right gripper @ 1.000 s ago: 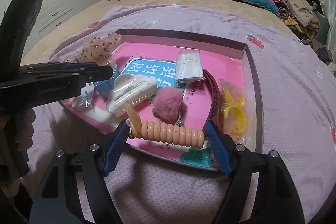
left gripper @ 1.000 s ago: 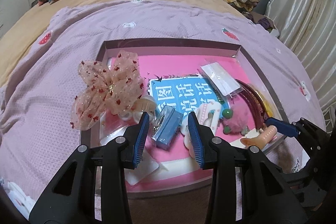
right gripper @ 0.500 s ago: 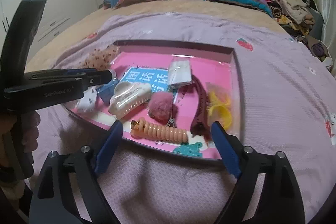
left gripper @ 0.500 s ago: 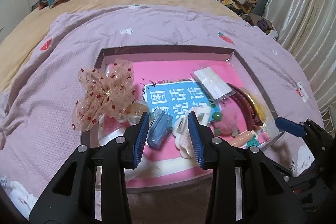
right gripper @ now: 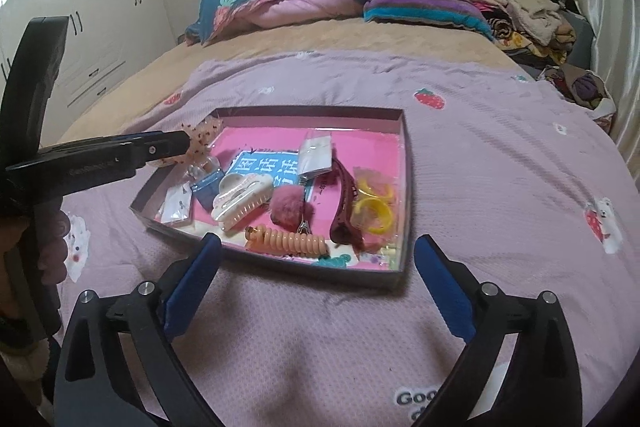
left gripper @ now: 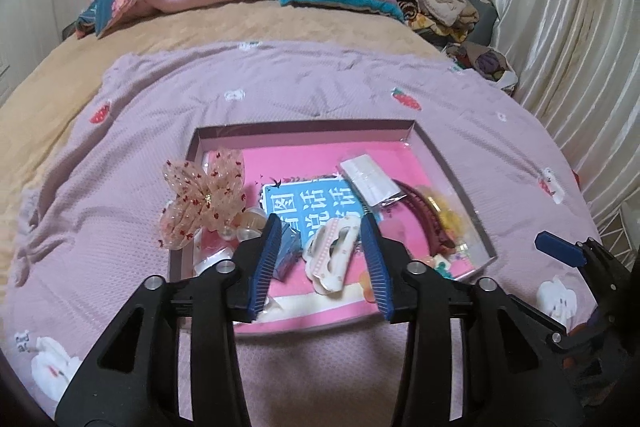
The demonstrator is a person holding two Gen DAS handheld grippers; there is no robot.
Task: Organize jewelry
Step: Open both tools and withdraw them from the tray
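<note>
A shallow tray with a pink floor lies on the lilac bedspread. In it are a peach coil hair tie by the near rim, a white claw clip, a pink pompom, a maroon headband, yellow rings and a blue clip. A sheer red-dotted bow hangs over the left rim. My right gripper hovers before the near rim; its jaws are opening wide and hold nothing. My left gripper hangs above the claw clip, jaws opening, nothing gripped.
A clear packet and a blue printed card lie mid-tray. Folded quilts and a pile of clothes sit at the head of the bed. A curtain hangs at the right, and white wardrobes stand at the left.
The right gripper let go of the coil hair tie, which now lies in the tray, and drew back and up with wider jaws. The left gripper rose and opened a little.
</note>
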